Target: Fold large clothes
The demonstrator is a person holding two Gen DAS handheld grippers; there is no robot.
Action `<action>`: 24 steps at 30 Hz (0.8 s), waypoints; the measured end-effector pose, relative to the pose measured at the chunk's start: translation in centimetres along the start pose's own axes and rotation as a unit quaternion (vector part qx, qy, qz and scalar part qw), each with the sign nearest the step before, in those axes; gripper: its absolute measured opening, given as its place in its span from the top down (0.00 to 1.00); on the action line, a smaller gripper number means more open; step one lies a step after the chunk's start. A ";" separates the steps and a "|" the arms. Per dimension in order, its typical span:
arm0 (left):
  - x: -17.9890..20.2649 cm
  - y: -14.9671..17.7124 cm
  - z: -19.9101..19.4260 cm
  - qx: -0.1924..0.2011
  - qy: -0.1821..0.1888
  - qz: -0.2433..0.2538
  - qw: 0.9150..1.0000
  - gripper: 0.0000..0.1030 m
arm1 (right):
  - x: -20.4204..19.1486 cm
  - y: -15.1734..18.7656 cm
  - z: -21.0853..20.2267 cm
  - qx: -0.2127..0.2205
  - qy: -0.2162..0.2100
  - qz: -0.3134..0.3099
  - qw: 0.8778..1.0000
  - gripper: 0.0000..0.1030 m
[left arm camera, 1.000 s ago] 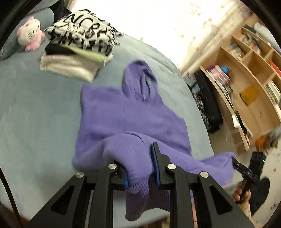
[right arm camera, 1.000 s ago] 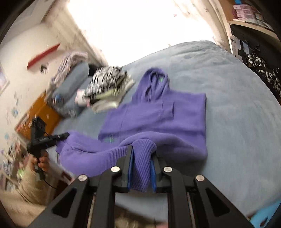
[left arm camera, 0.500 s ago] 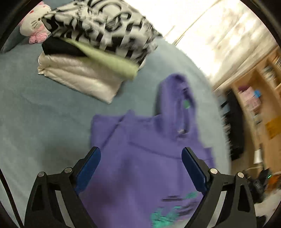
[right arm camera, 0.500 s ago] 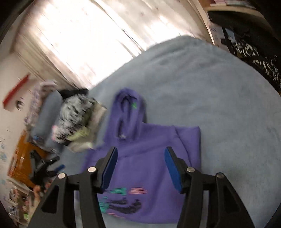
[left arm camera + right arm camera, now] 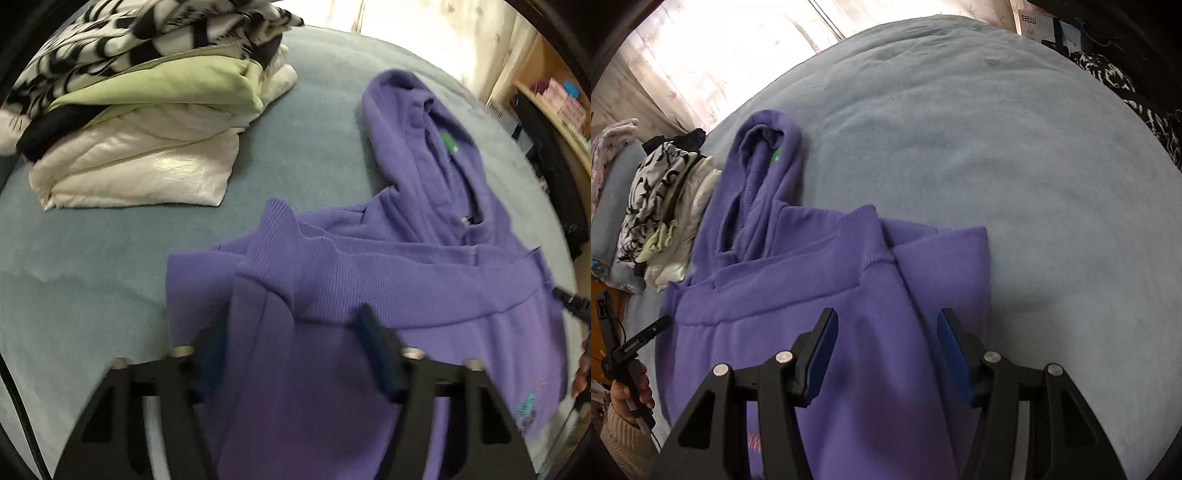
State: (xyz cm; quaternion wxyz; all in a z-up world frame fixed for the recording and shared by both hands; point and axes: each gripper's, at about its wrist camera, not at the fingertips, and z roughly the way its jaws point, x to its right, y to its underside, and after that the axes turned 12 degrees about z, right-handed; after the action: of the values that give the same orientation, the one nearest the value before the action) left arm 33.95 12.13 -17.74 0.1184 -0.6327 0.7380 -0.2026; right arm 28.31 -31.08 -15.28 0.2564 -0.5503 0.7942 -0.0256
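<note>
A purple hoodie (image 5: 406, 280) lies on the blue-grey bed (image 5: 92, 258), its lower half folded up so the ribbed hem (image 5: 775, 291) runs across just below the hood (image 5: 764, 147). My left gripper (image 5: 288, 332) hovers low over the left part of the fold. Its jaws are closing with purple cloth between them, and the pads do not visibly press on it. My right gripper (image 5: 888, 321) stands open over the right part, above the cloth, holding nothing. The right wrist view also shows the left gripper (image 5: 635, 343) at the hoodie's left edge, with a hand (image 5: 628, 391) around its grip.
A stack of folded clothes (image 5: 140, 129), white, green and black-and-white, sits on the bed left of the hood. A wooden shelf (image 5: 554, 92) and dark clothes (image 5: 1126, 92) border the bed's right side. Bare blanket (image 5: 1015, 166) spreads to the hoodie's right.
Both grippers let go of the hem they were holding and opened. They moved forward and down over the hoodie, and the hem now rests near the hood. The left jaws have since narrowed.
</note>
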 end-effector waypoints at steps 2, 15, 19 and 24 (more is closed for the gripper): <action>0.4 -0.4 0.4 0.004 -0.018 0.012 1.000 0.62 | -0.7 -0.3 0.8 0.011 0.001 -0.009 1.000 0.46; -2.3 -2.2 -3.1 0.067 0.009 -0.014 0.998 0.93 | -1.9 -1.1 -4.3 0.112 -0.015 -0.025 0.993 0.93; -3.4 -1.4 1.3 0.033 0.007 -0.036 0.999 0.93 | -1.2 -1.6 -0.2 0.084 0.027 -0.009 0.996 0.93; -4.3 -0.2 2.8 0.054 0.027 -0.050 0.997 0.90 | -0.1 -0.8 2.9 0.067 0.051 0.002 0.996 0.93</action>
State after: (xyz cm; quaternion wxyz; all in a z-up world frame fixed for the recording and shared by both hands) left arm 36.07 15.88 -20.44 0.1215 -0.6557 0.6965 -0.2648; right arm 30.28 -30.65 -17.49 0.2524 -0.5282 0.8037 -0.1066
